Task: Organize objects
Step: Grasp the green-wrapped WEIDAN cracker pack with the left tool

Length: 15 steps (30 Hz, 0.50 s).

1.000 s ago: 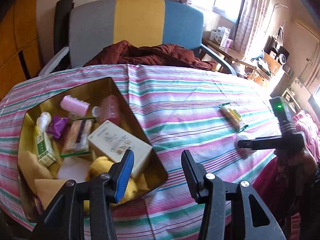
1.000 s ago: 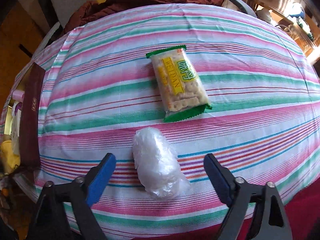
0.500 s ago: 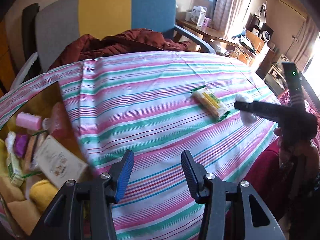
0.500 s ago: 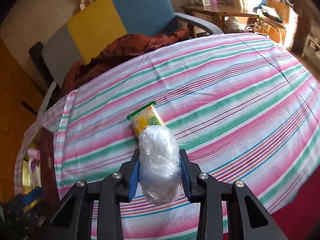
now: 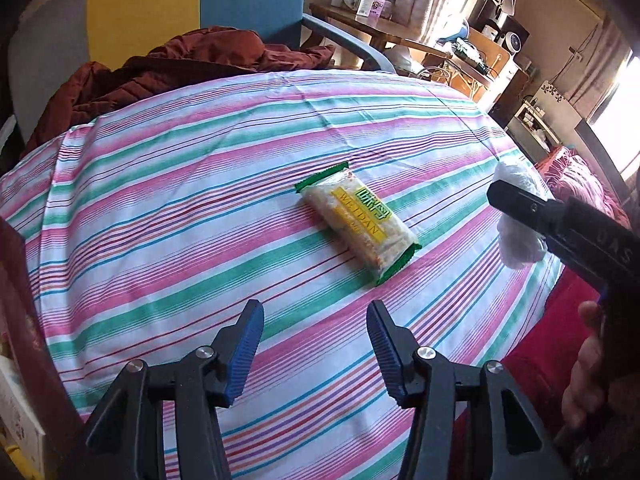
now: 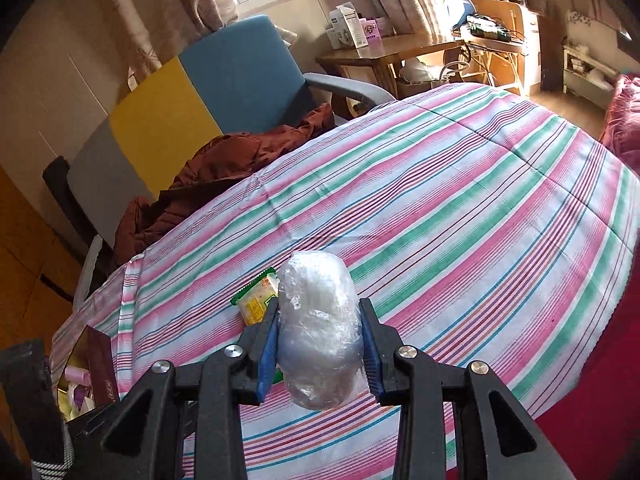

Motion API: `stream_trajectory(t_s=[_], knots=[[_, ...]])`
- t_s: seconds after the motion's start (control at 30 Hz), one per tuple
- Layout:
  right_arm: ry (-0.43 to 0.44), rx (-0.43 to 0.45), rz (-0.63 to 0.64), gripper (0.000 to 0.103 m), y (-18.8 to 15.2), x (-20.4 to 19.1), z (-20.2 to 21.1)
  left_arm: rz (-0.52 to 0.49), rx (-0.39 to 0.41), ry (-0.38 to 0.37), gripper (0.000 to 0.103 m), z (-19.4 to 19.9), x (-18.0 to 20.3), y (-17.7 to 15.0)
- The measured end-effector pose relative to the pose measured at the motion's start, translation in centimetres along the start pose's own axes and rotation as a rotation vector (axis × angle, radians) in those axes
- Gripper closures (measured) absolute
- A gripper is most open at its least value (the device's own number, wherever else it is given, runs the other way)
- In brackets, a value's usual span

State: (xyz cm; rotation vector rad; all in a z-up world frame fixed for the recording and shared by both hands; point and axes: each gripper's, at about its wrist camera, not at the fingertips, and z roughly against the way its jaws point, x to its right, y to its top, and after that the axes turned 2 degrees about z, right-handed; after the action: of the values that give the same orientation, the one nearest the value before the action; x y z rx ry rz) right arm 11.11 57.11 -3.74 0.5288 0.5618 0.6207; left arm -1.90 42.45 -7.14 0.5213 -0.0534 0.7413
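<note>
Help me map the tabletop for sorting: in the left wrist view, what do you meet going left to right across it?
dark red box edge → left gripper, open over the striped cloth → biscuit packet → plastic-wrapped bundle clamped in the right gripper.

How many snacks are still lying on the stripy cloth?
1: the green-edged cracker packet lies mid-cloth, ahead of the open left gripper. The plastic-wrapped bundle is lifted in the right gripper. None seem hidden.

Right gripper (image 6: 319,344) clamps the plastic-wrapped bundle (image 6: 318,332) above the striped tablecloth (image 6: 460,216); biscuit packet (image 6: 256,300) peeks out just behind, left.
</note>
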Motion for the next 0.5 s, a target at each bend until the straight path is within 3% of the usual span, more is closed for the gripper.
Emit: stream_trajectory(t_s=[0.27,0.5], knots=[[0.024,0.006,-0.040,0.066,0.2,0.8,0.0,0.078,-0.020,-0.038,0.028,-3.6,1.6,4.2],[0.046,0.026,-0.096,0.065,0.3,2.0,0.4,0.123,-0.071,0.010,0.028,-7.8,2.6,6.7]])
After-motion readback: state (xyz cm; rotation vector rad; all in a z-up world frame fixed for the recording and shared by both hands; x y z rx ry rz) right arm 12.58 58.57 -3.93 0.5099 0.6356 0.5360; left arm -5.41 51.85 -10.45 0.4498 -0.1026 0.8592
